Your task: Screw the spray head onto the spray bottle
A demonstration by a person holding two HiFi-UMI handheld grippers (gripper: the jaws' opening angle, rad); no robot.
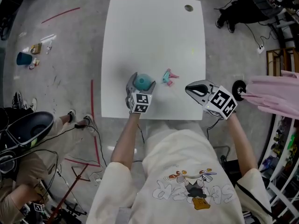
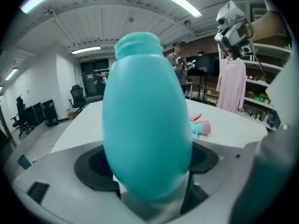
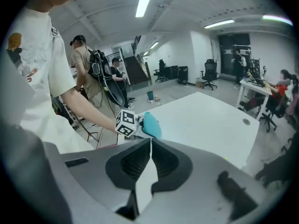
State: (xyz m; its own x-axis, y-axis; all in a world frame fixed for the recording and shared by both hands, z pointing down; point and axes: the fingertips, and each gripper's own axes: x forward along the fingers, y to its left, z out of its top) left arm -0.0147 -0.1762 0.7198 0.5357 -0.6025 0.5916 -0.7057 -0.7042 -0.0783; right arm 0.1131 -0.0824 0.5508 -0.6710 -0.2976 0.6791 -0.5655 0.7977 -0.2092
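A teal spray bottle (image 1: 143, 82) stands on the white table (image 1: 154, 36) near its front edge. Its threaded neck (image 2: 138, 43) is open at the top and bare. My left gripper (image 1: 141, 80) grips the bottle's wide body from the near side, one jaw against each flank. The teal and pink spray head (image 1: 169, 77) lies on the table just right of the bottle and shows past it in the left gripper view (image 2: 201, 126). My right gripper (image 1: 192, 90) hovers at the table's front right, shut and empty, pointing toward the bottle (image 3: 152, 125).
A round cable hole (image 1: 188, 7) sits at the table's far right corner. A pink garment (image 1: 275, 94) hangs to the right of the table. People sit at the lower left (image 1: 28, 134) and upper right (image 1: 243, 8). Small items (image 1: 28, 55) lie on the floor at left.
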